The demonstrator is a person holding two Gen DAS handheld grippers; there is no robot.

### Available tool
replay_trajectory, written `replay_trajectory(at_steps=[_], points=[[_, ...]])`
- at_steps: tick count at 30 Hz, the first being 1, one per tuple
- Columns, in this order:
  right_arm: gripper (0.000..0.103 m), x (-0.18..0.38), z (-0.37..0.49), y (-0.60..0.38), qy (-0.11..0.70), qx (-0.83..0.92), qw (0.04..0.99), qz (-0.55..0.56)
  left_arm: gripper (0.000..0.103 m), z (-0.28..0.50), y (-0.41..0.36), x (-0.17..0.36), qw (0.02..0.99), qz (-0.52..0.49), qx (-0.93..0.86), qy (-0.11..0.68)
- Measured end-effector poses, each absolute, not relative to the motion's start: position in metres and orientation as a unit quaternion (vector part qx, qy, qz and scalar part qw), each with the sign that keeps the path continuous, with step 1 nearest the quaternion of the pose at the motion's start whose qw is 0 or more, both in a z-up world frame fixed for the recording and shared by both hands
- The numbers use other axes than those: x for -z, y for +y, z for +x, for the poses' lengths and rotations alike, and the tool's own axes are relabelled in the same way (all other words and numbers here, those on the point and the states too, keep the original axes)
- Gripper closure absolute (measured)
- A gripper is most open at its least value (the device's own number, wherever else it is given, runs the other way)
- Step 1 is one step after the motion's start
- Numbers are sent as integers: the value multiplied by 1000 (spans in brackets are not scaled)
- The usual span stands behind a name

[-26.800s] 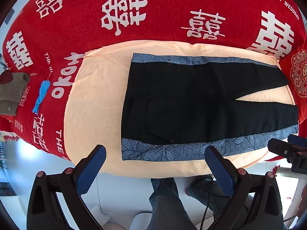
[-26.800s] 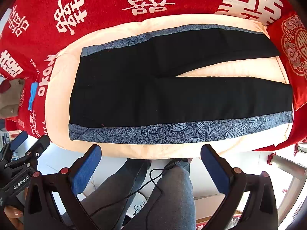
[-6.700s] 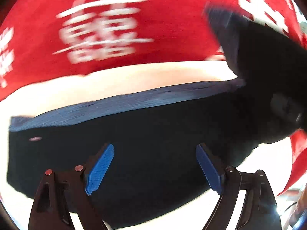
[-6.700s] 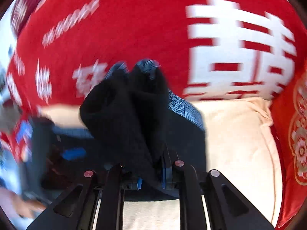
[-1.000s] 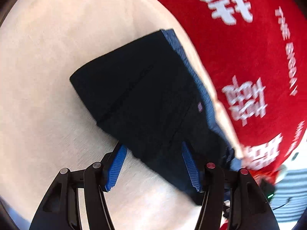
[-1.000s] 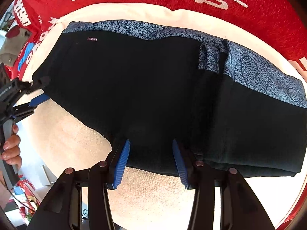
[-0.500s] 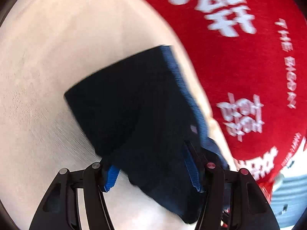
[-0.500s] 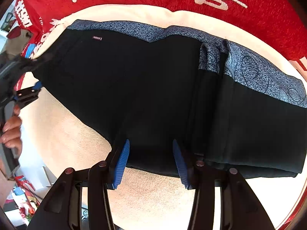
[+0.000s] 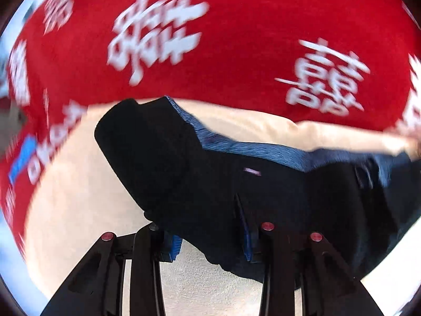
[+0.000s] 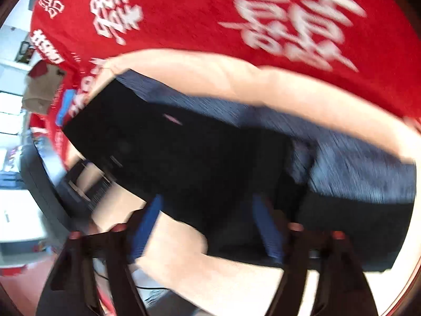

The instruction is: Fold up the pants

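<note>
The black pants with blue patterned side bands lie folded on a cream cushion. In the left wrist view my left gripper has its blue pads around a lifted fold of the pants' near edge, jaws partly closed on the cloth. In the right wrist view the pants are blurred and my right gripper straddles their near edge, jaws apart with cloth between them. A small label shows on the black cloth.
A red blanket with white characters covers the bed behind the cushion. A beige item and a blue item lie at the left. The floor and furniture show at the far left of the right wrist view.
My left gripper has closed onto the pants' edge and swung round, lifting the fold. My right gripper has moved with the cloth; both views are now blurred by motion.
</note>
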State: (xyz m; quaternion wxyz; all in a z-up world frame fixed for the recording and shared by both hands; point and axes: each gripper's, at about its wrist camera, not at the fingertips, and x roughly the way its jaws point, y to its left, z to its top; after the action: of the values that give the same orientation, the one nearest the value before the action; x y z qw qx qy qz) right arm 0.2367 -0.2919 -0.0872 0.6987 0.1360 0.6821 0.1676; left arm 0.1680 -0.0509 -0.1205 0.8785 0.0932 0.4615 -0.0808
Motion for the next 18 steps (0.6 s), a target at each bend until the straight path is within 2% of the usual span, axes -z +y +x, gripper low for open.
replay_trajectory(at_steps=[5, 9, 15, 18], points=[[20, 61, 307, -221, 695, -261, 659, 120, 66, 160, -70, 108, 881, 154, 98, 436], [19, 80, 339, -154, 740, -298, 599, 76, 66, 159, -77, 107, 881, 168, 100, 431], [20, 107, 343, -97, 770, -283, 571, -41, 66, 151, -79, 105, 882, 176, 96, 427], [84, 114, 338, -105, 766, -276, 578, -57, 66, 150, -82, 105, 878, 174, 99, 434]])
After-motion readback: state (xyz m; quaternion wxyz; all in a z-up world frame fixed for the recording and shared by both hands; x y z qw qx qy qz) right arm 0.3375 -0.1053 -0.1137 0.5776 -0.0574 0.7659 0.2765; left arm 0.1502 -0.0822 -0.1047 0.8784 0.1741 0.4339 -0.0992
